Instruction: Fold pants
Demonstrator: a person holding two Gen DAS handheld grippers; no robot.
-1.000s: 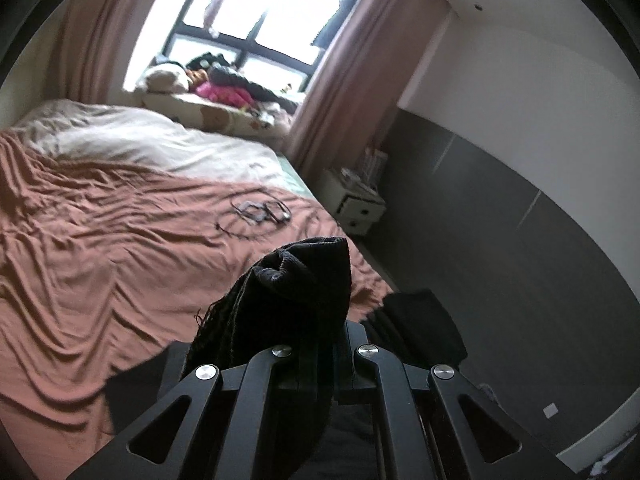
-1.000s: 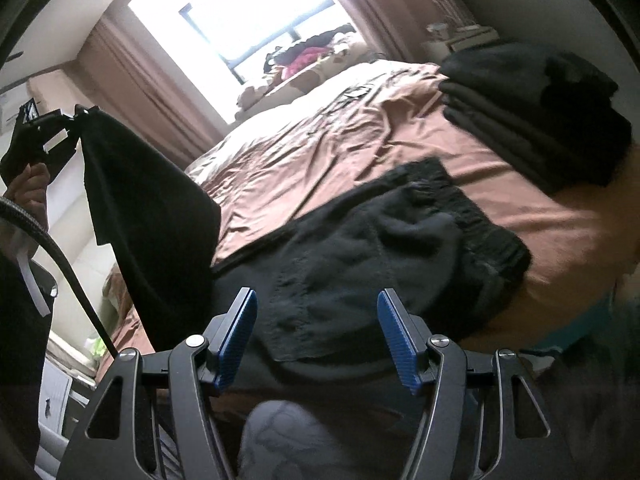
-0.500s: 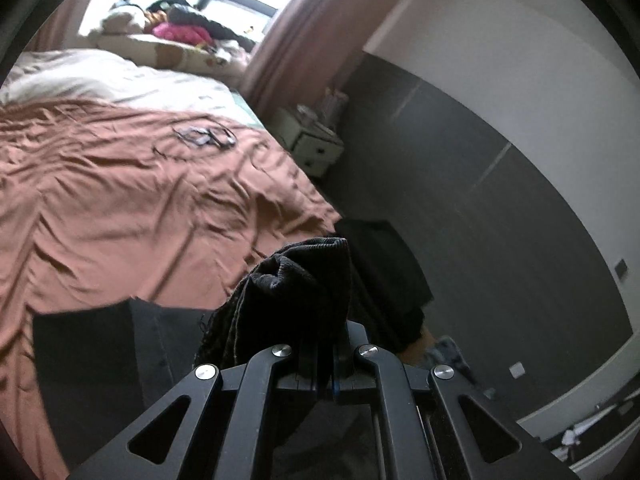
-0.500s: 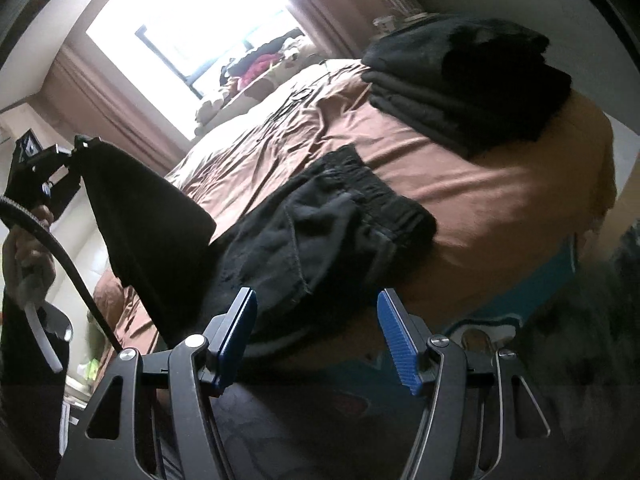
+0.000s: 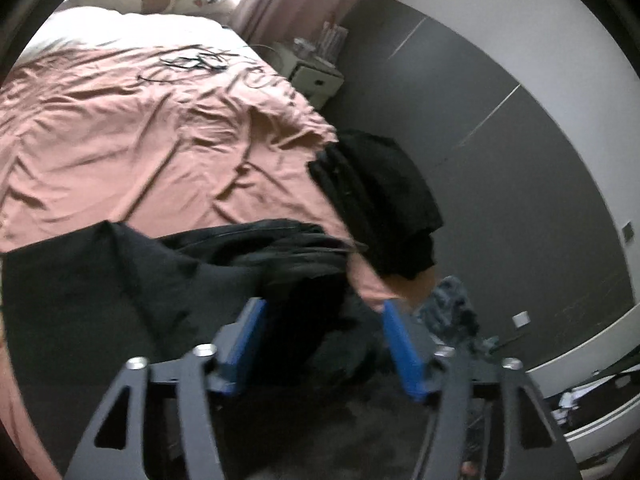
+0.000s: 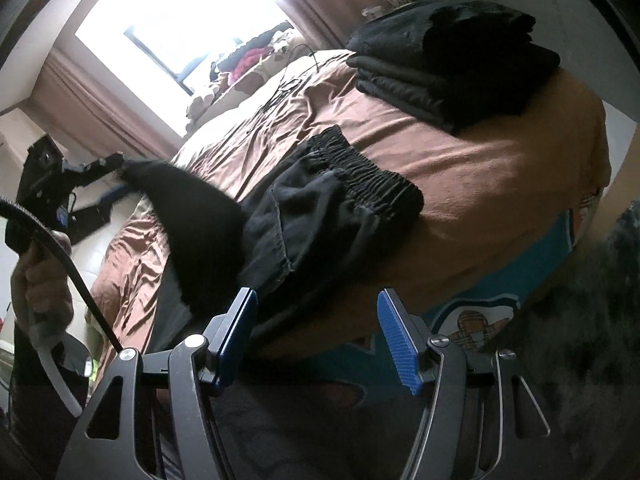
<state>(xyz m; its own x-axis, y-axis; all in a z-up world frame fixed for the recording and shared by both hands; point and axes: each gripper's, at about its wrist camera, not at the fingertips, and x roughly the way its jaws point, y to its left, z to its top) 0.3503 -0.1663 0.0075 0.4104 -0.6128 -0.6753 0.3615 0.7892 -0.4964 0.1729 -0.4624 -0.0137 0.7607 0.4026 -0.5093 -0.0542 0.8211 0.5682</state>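
Black pants (image 5: 160,280) lie on the brown bedspread (image 5: 160,140) near the bed's foot edge; in the right wrist view their elastic waistband (image 6: 360,176) faces the folded stack. My left gripper (image 5: 322,344) is open and empty just above the pants. In the right wrist view the left gripper (image 6: 108,184) shows at the left by a raised, blurred leg end (image 6: 192,208). My right gripper (image 6: 318,336) is open and empty, off the bed's edge below the pants.
A stack of folded black clothes (image 6: 452,68) sits at the bed corner, also in the left wrist view (image 5: 376,200). Cables (image 5: 192,62) lie farther up the bed. A white nightstand (image 5: 316,76) stands by the dark wall. The dark floor (image 6: 580,320) is beside the bed.
My left gripper has opened and let go of the pants leg, which has dropped onto the bed. The right gripper has drawn back a little from the bed edge.
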